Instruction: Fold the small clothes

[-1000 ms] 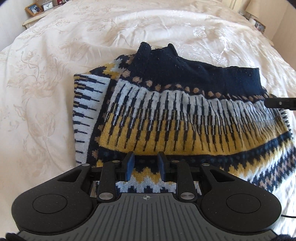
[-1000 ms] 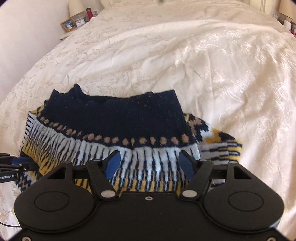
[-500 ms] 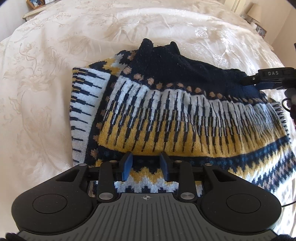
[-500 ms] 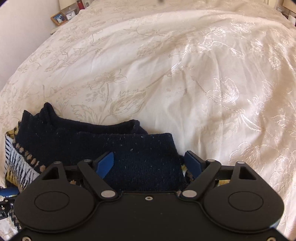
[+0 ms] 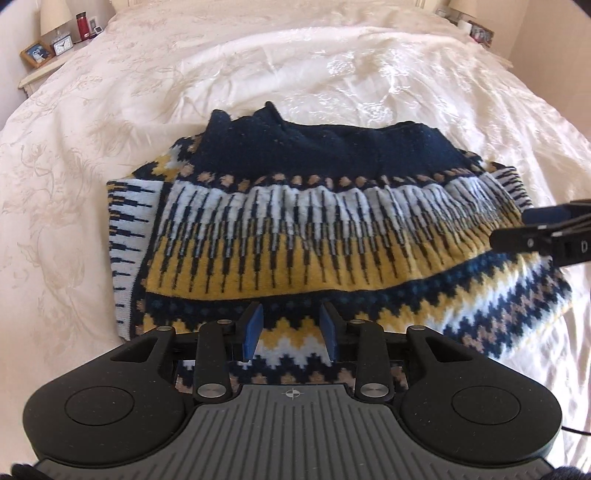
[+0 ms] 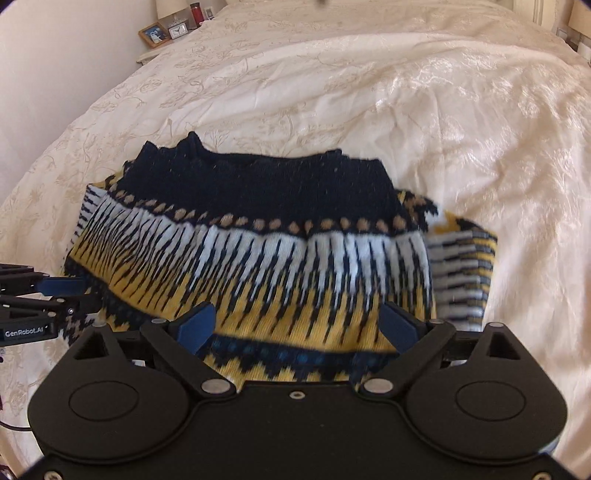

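Note:
A knitted sweater (image 5: 295, 236) in navy, white and mustard bands lies folded on the cream bedspread (image 5: 258, 66), navy collar end farthest from me. My left gripper (image 5: 290, 328) hovers open over the sweater's near zigzag hem, with nothing between its blue pads. In the right wrist view the sweater (image 6: 258, 258) fills the middle, a folded sleeve showing at its right side. My right gripper (image 6: 298, 321) is wide open above the mustard band, holding nothing. The right gripper's fingertips (image 5: 543, 218) reach in over the sweater's right edge, and the left gripper's fingertips (image 6: 62, 286) show at the sweater's left edge.
A bedside table (image 5: 40, 70) at the far left carries a photo frame, a clock, a red bottle and a lamp. Another photo frame (image 5: 480, 35) stands at the far right. The bedspread (image 6: 443, 110) stretches wide beyond and beside the sweater.
My right gripper went forward over the navy collar end, then drew back to the mustard band, still open. My left gripper pulled back slightly and stayed open.

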